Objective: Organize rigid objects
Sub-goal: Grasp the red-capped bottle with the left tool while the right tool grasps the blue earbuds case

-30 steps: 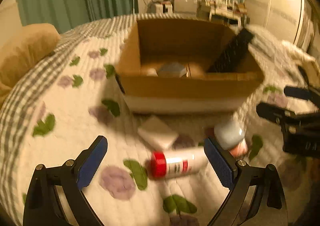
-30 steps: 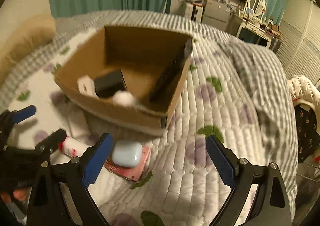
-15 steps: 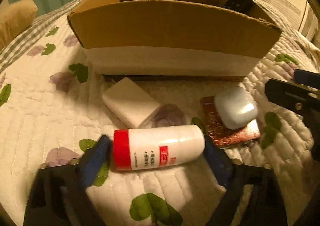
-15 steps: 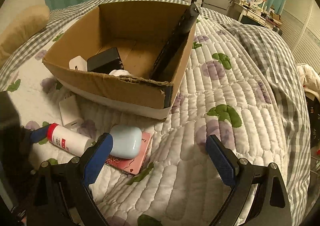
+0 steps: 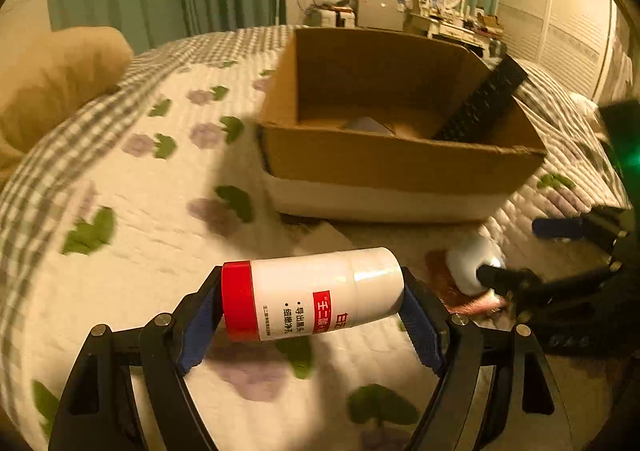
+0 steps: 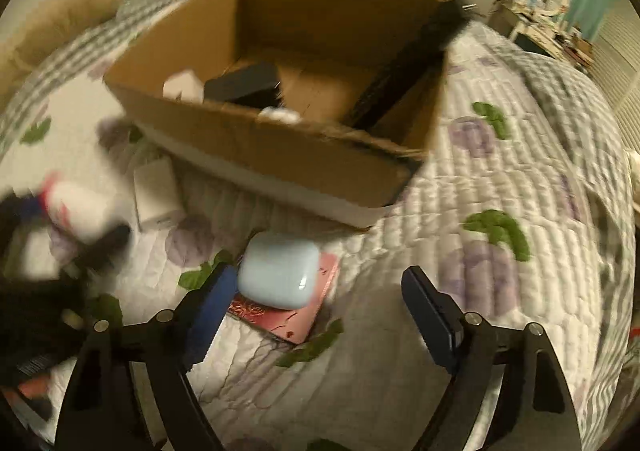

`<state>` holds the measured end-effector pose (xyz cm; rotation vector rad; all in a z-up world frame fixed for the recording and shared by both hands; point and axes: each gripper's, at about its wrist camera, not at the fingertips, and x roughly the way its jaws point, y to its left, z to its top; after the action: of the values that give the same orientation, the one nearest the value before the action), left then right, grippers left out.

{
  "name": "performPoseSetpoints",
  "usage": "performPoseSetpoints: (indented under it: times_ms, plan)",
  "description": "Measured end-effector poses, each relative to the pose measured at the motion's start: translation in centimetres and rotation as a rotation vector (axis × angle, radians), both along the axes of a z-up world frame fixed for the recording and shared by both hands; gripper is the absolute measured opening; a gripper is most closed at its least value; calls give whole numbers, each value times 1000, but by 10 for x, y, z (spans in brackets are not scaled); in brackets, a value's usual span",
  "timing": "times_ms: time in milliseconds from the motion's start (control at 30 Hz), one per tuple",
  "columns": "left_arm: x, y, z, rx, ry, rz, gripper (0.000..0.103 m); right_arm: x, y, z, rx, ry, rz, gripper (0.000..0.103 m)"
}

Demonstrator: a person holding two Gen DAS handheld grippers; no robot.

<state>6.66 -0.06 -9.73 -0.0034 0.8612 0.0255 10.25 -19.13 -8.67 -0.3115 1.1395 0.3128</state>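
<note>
My left gripper (image 5: 310, 325) is shut on a white bottle with a red cap (image 5: 310, 293), held sideways above the quilt in front of the cardboard box (image 5: 400, 167). The bottle shows blurred in the right wrist view (image 6: 74, 207). My right gripper (image 6: 320, 315) is open and low over the quilt. Its left finger is beside a pale blue earbud case (image 6: 278, 275) that lies on a pink card (image 6: 288, 317). The case also shows in the left wrist view (image 5: 472, 263). The box (image 6: 280, 155) holds a black remote (image 6: 404, 63), a black block (image 6: 244, 85) and white items.
A white flat box (image 6: 156, 195) lies on the quilt left of the earbud case. A tan pillow (image 5: 52, 79) sits at the far left. Green curtains and a cluttered desk stand beyond the bed. The quilt drops away at the right edge (image 6: 600, 211).
My left gripper closed on the red-capped bottle and lifted it off the quilt. My right gripper moved down and left, toward the earbud case.
</note>
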Motion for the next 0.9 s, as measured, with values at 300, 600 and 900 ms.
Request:
performPoseSetpoints:
  times_ms: [300, 600, 900]
  plan:
    - [8, 0, -8, -7, 23, -13, 82, 14, 28, -24, -46, 98, 30, 69]
    - [5, -3, -13, 9, 36, -31, 82, 9, 28, -22, -76, 81, 36, 52]
    - [-4, -11, 5, 47, -4, -43, 82, -16, 10, 24, 30, -46, 15, 52]
